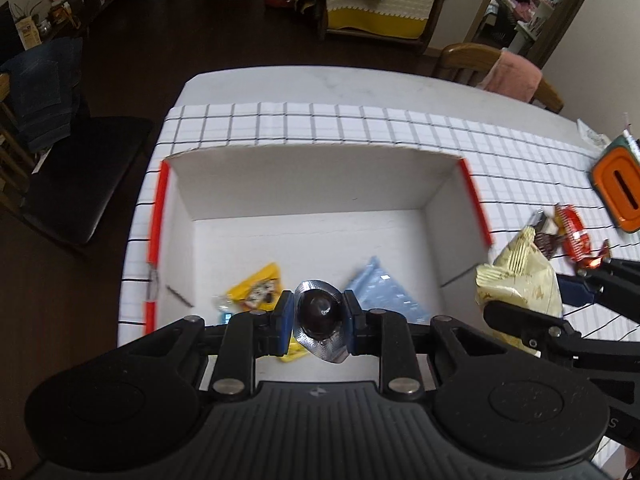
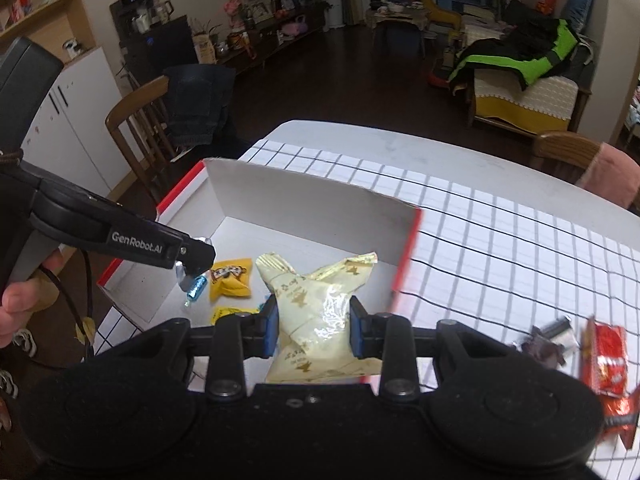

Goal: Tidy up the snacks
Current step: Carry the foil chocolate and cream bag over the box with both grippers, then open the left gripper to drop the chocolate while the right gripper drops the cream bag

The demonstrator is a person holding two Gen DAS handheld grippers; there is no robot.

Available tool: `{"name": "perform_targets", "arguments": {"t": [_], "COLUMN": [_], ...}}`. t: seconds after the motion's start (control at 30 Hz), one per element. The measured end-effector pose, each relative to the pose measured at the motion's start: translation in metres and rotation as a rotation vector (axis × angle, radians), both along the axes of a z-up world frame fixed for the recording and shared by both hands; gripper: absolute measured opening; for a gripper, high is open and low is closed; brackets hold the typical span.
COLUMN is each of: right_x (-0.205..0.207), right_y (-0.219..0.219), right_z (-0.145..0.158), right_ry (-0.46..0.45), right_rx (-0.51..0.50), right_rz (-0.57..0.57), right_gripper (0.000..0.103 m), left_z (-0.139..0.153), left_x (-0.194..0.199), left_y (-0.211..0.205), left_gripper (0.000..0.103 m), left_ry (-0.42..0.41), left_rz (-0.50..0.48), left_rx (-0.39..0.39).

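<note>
- Table (image 1: 360,84): I see a white top laid with a black-gridded white cloth (image 1: 400,128) that carries everything below.
- Cardboard box (image 1: 304,184): white inside, red-edged, open at the top; it sits on the cloth directly ahead of both my grippers.
- Cream snack bag (image 2: 316,312): crinkled and pale yellow; my right gripper (image 2: 314,330) is clamped on it, blue pads pressing its sides, just above the box's near edge.
- Foil-sealed chocolate (image 1: 319,314): a dark dome in a silver blister, pinched between the narrow-set pads of my left gripper (image 1: 319,316), above the box's near floor.
- Snacks already in the box: a yellow packet (image 1: 258,290), a pale blue packet (image 1: 380,284) and a small blue-wrapped candy (image 2: 196,286) lie on the box floor.
- Loose snacks on the cloth, right of the box: a red wrapper (image 2: 608,364) and a dark small wrapper (image 2: 546,344).
- Orange-lidded container (image 1: 618,188): far right on the cloth.
</note>
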State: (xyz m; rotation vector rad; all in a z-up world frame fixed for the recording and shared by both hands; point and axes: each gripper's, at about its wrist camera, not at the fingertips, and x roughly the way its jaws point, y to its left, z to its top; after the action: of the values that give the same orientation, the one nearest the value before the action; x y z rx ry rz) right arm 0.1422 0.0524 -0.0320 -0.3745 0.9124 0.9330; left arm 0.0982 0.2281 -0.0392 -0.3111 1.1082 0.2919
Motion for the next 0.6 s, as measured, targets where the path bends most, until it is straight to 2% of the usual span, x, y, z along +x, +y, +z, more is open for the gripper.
{"name": "perform_targets", "arguments": {"t": [0.2,0.6], "right_x": [-0.002,-0.006], "right_y": [0.030,0.061], "right_z": [-0.023,-0.077], "right_ry": [0.011,0.019], "right_rx": [-0.041,-0.175], "right_rz": [0.027,0.017], "right_gripper": [0.032,0.032], "left_z": [-0.018,-0.054], "left_x": [-0.004,0.006], "left_y": [0.020,0.026], "left_gripper": [0.024,0.024], "left_ry": [0.038,0.114], "left_rz": [0.002,-0.070], "left_rx": [-0.006,0.057]}}
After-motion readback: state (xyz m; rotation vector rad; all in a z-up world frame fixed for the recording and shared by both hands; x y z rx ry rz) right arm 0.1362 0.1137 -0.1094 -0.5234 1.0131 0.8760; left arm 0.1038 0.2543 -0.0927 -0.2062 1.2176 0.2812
